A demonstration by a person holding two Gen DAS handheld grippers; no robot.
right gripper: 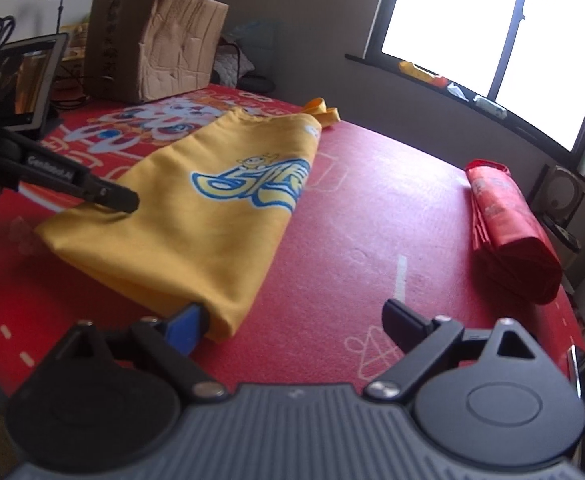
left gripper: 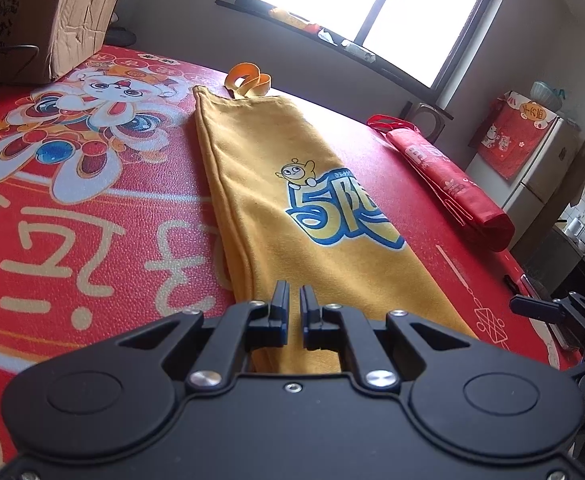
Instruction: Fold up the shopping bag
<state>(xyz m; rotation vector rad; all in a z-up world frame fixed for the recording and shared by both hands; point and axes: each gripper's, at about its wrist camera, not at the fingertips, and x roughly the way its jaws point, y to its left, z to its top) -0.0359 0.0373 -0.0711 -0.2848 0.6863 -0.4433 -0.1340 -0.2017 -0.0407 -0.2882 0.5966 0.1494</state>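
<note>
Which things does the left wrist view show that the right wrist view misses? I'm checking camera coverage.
Only the left wrist view shows the white fridge with its red cover and the full cartoon print on the red table mat. Only the right wrist view shows the tablet screen and the tripod behind it. Both show the yellow shopping bag, the folded red bag, the cardboard box and the window.

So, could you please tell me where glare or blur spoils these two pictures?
Left wrist view: the window is blown out white and glare washes the table past the yellow bag; otherwise sharp. Right wrist view: window blown out too, whole frame softly blurred.
</note>
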